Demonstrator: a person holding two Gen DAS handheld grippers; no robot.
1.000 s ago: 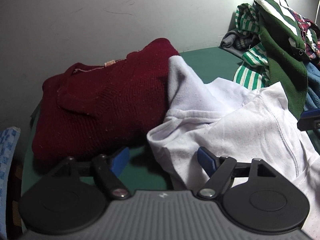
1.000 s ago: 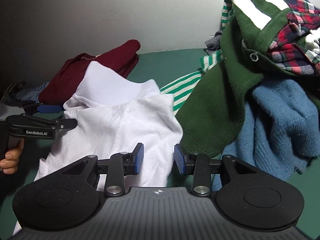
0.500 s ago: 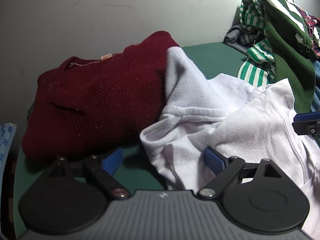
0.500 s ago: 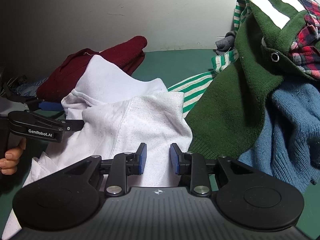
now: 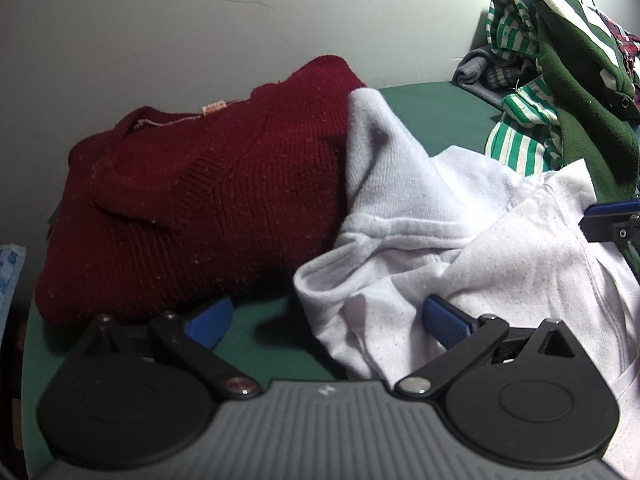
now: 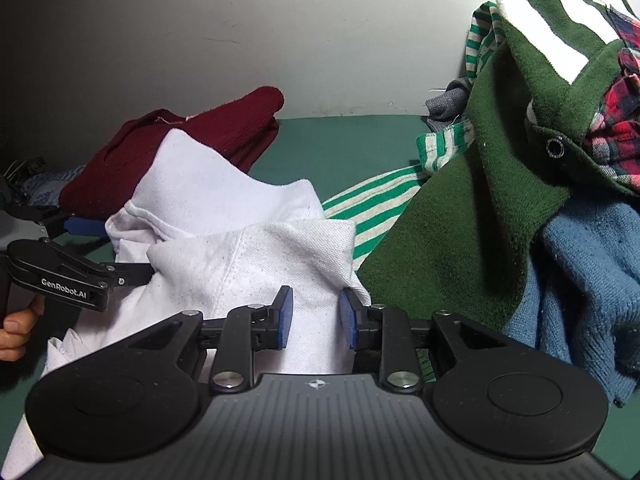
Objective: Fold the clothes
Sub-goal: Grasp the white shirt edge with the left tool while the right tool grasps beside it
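Both jaws open. Left gripper (image 5: 326,316) spread wide, blue pads far apart; one pad over bare green table (image 5: 424,120), the other against the crumpled near-left edge of the white shirt (image 5: 460,248). Fabric lies between the pads but nothing is pinched. Right gripper (image 6: 316,316) open narrower, pads either side of a fold of white shirt (image 6: 248,252) at its near-right corner, a gap showing at each pad; cloth sits in the gap, not clamped.

White shirt lies rumpled mid-table, one part raised in a peak toward the wall (image 6: 280,20), leaning on the maroon sweater (image 5: 200,196). Maroon sweater lies folded at the table's left side near the wall, touching the shirt. In the right view, left gripper (image 6: 80,248) shows at the left edge, one finger reaching under the shirt's left edge, a person's fingers (image 6: 18,328) on its handle.

Pile at the table's right side: green jacket (image 6: 472,184) with white stripes draped on top, green-and-white striped shirt (image 6: 376,212) beneath it and running under the white shirt, blue sweater (image 6: 584,280) at near right, red plaid cloth (image 6: 616,112) at top right, grey item (image 6: 444,104) by the wall. Blue patterned cloth (image 5: 10,272) off the table's left edge.
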